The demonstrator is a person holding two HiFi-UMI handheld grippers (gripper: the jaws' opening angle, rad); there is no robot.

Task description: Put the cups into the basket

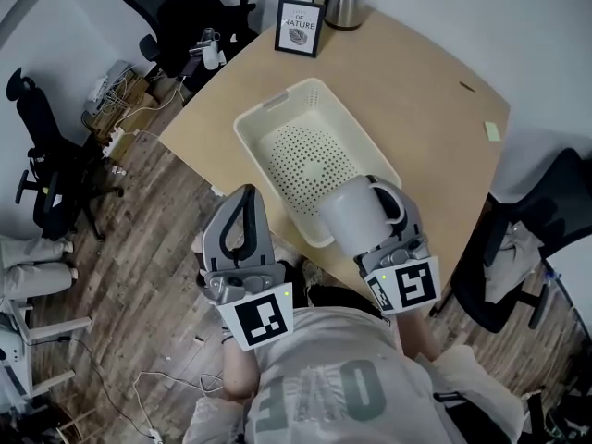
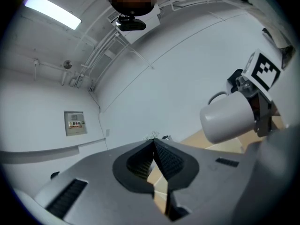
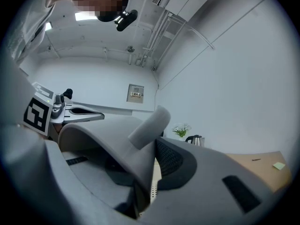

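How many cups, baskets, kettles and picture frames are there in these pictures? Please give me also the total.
cup: 1
basket: 1
kettle: 1
frame: 1
total: 4

Steep overhead view, two low level ones; common table (image 1: 416, 91)
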